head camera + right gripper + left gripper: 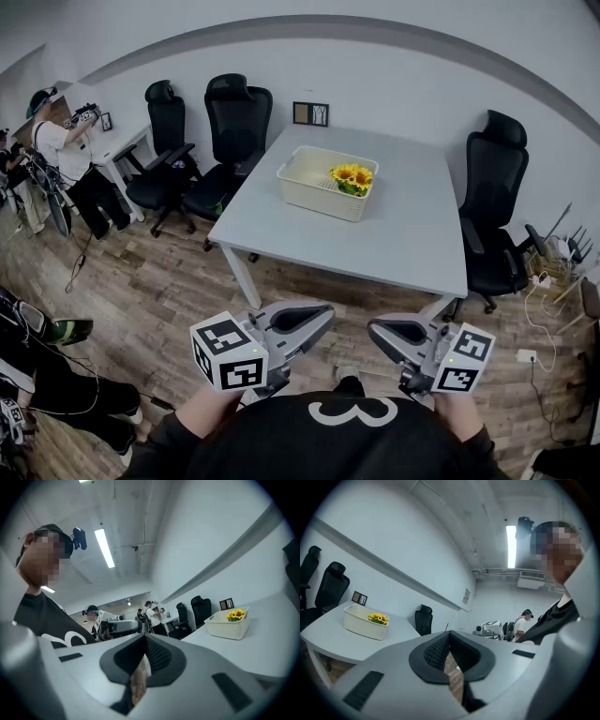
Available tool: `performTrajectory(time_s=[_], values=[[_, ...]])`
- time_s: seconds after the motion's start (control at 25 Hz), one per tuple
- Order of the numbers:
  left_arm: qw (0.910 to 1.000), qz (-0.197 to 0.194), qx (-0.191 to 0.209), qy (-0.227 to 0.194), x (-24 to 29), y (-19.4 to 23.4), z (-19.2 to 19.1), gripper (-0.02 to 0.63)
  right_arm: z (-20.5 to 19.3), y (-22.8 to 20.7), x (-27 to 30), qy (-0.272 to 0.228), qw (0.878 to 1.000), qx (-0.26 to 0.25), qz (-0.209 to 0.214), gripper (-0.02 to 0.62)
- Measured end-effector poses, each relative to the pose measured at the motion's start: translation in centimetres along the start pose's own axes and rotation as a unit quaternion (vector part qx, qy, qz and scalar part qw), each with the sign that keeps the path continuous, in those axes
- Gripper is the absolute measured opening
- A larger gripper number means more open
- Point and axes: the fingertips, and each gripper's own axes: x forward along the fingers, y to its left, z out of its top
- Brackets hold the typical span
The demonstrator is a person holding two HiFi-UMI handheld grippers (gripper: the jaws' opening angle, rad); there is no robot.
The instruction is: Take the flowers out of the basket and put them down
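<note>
A cream plastic basket (319, 184) stands on the far half of a pale grey table (394, 234). Yellow sunflowers (352, 177) with green leaves lie in its right end. Both grippers hang low in front of my body, well short of the table, with their tips turned toward each other. The left gripper (322, 321) is shut with nothing in it, its pads meeting at the tip (449, 634). The right gripper (378, 330) is also shut and holds nothing (143, 637). From the gripper views the basket (364, 623) (228, 625) and the flowers (378, 618) (236, 615) look small and distant.
Black office chairs stand left of the table (230, 131) and at its right (497, 211). A small picture frame (310, 113) sits at the table's back edge. People stand at a desk far left (66, 159). Cables and a socket lie on the wood floor at right (539, 309).
</note>
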Motion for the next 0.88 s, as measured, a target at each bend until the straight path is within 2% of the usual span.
performTrajectory(time_s=[0.4,0.56,0.88], values=[[0.9995,0.014,-0.026,-0.001,0.7,4.1,-0.5,0.012,-0.6,-3.1,2.4,0.016,1.000,0.017,0.005,0.009],[0.9992,0.024,-0.031,-0.003,1.8,6.0,-0.1,0.012,0.0,-5.8,3.0,0.023,1.000,0.021,-0.001,0.009],[0.9971,0.049,-0.058,0.004,5.9,11.6,0.3,0.012,1.1,-12.4,4.6,0.033,0.998,0.047,0.025,0.009]])
